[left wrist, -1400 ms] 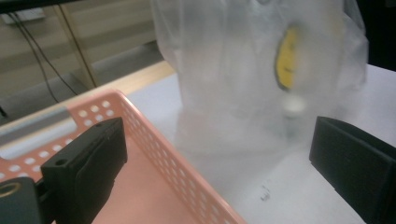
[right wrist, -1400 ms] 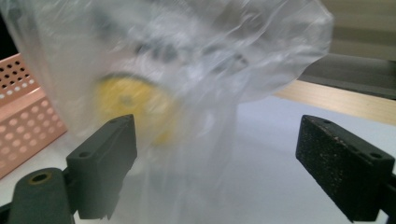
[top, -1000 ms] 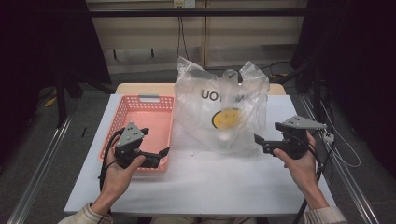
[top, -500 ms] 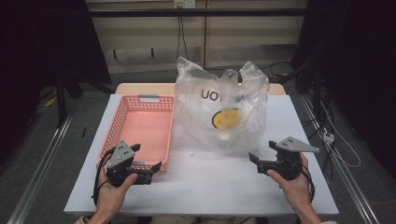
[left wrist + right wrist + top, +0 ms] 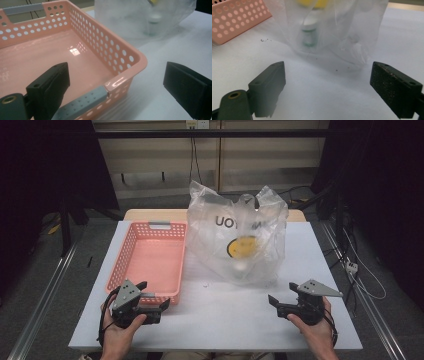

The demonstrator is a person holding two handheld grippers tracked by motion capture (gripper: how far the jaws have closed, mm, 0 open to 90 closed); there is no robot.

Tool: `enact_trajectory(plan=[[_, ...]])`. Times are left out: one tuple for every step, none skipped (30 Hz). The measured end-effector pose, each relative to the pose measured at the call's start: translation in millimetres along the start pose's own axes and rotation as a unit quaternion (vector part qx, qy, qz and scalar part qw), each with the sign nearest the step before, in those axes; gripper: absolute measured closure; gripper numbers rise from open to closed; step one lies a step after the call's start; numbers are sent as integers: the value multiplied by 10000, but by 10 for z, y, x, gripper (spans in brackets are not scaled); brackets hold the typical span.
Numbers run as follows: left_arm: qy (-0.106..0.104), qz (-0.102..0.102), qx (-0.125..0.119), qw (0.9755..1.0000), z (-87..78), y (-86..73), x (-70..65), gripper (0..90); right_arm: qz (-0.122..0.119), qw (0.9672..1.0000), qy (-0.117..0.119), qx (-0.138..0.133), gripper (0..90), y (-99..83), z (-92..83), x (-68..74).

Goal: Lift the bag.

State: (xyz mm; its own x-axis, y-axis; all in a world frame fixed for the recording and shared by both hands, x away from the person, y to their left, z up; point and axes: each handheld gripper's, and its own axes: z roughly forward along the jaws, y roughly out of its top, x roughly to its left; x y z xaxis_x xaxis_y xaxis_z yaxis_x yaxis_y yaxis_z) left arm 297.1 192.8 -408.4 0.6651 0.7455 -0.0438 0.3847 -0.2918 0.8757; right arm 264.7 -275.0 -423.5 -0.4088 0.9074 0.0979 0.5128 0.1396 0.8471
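Clear plastic bag (image 5: 239,240) stands mid-bench beside a pink basket (image 5: 150,257); left gripper (image 5: 152,301) and right gripper (image 5: 274,301) gape empty. Left gripper view: basket corner between the jaws. Right gripper view: a small bottle (image 5: 309,33) inside the soft, slippery film; probably best pinched at the top.

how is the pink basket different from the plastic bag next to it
The pink basket is rigid, opaque and perforated, with straight walls; the plastic bag is soft, crinkled and see-through. The basket sits low and open-topped with nothing inside; the bag stands taller, bunched at the top, with a small white-capped bottle inside. The bag carries dark lettering and a yellow round mark; the basket is plain. Both rest on the white table.
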Motion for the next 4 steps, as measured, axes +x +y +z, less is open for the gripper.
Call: enact_trajectory(plan=[[-3, -15, -6, 10000, 2, -8, -3, 66, 9, 10000, 5, -28, 131, 6, -2, 0], [4, 24, 5, 10000, 3, -13, 2, 66, 10, 10000, 3, -38, 128, 8, -1, -3], [-5, 0, 1, 10000, 8, -17, 3, 66, 9, 10000, 18, -10, 123, 4, 5, -7], [-16, -29, -8, 10000, 10, -20, 8, 66, 23, 10000, 27, 20, 123, -1, 11, -6]])
